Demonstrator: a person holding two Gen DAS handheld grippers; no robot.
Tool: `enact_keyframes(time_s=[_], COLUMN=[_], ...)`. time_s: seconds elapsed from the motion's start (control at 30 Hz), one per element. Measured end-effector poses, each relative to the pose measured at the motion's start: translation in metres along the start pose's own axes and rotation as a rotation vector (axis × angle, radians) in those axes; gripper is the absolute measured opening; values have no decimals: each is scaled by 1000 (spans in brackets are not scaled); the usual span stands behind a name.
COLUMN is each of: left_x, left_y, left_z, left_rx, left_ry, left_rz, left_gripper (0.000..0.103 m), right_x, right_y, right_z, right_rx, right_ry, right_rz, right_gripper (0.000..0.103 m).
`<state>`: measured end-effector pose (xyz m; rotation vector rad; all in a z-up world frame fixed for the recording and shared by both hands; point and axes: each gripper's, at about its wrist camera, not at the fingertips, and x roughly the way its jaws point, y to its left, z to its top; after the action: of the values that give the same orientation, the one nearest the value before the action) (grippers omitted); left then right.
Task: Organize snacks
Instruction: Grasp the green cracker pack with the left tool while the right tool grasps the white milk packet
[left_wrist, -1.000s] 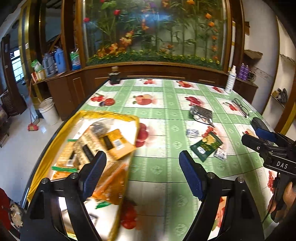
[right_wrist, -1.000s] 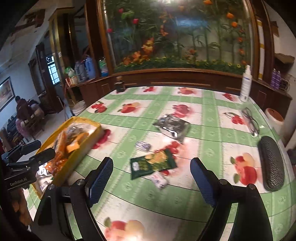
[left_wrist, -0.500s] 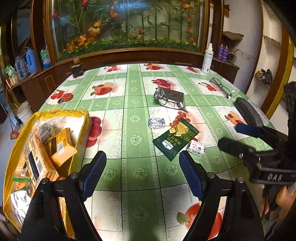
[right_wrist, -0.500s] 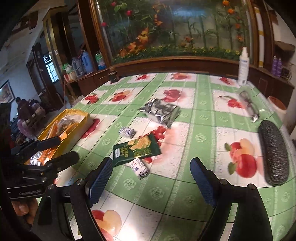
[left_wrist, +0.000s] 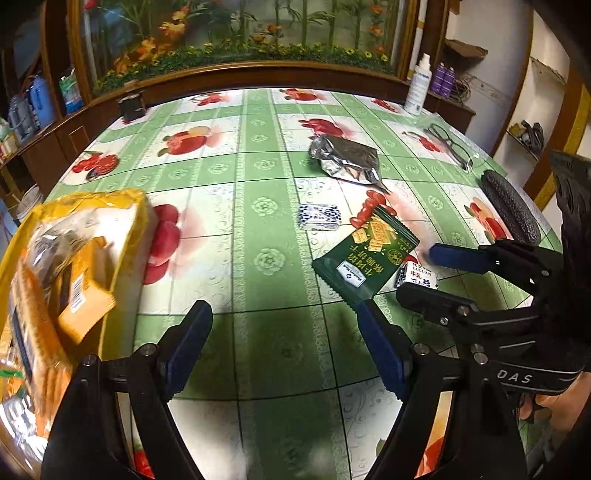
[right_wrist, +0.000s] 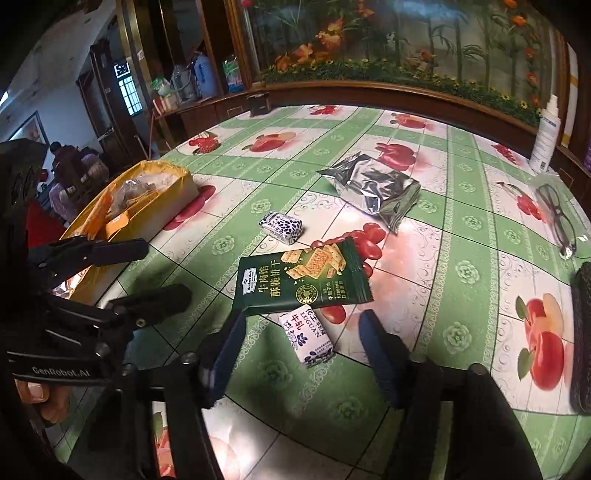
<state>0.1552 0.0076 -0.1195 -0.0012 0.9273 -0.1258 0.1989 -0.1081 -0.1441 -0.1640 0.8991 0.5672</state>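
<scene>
Closing since a second ago around white candy packet (right_wrist: 309, 336), right gripper (right_wrist: 301, 334) not yet gripping; left gripper (left_wrist: 282, 330) gaping, empty. Holding orange snack packs: yellow tray (left_wrist: 135, 206).

The tablecloth (right_wrist: 461, 273) is checked in green and white, with pale rosettes on the green bands and red fruit on the white squares. Near its left edge the tray (left_wrist: 136, 206) is yellow, holding orange packets (left_wrist: 86, 295). The cracker packet (right_wrist: 301, 282) is dark green with golden crackers pictured. Two small candy packs (right_wrist: 308, 338) (right_wrist: 281, 226) are white with dark blue print. The foil bag (right_wrist: 373, 188) is silver. Both grippers have blue pads (right_wrist: 376, 354) on black frames.
</scene>
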Motion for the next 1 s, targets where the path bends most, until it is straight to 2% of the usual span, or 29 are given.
enact_keyframes(time_s=[0.1,0.13,0.17,0.3,0.53,0.6,0.83,0.9,0.97,1.0], left_x=[7,9,11,21,47,50,57,58,56,54], left_y=[-6,-8,-10,-24,-55,-59,-73,-75,-76,-77], left_z=[6,8,10,18,28,31,38,39,40,41], left_rx=[32,43,55,118,239,243,270,273,275,278], left_ry=[12,17,24,46,101,98,74,68,61,59], left_rz=[-11,-23,-33,-54,-78,-102,-105,-112,-119,-120], left_gripper=[81,81,81,81,81,81,81,76,59,54], right_x=[6,6,5,1,-32,-42,-64,-69,-73,-75], right_y=[-3,-4,-6,-15,-42,-50,-72,-73,-74,-74], right_z=[-2,-3,-3,-6,-20,-25,-35,-36,-37,-37], right_rx=[-13,-10,-5,21,124,156,235,244,248,251], right_ry=[20,21,20,24,-28,-48,-92,-104,-113,-118], right_rz=[-11,-1,6,43,39,33,36,33,29,29], right_gripper=[41,34,21,20,20,20,20,20,20,20])
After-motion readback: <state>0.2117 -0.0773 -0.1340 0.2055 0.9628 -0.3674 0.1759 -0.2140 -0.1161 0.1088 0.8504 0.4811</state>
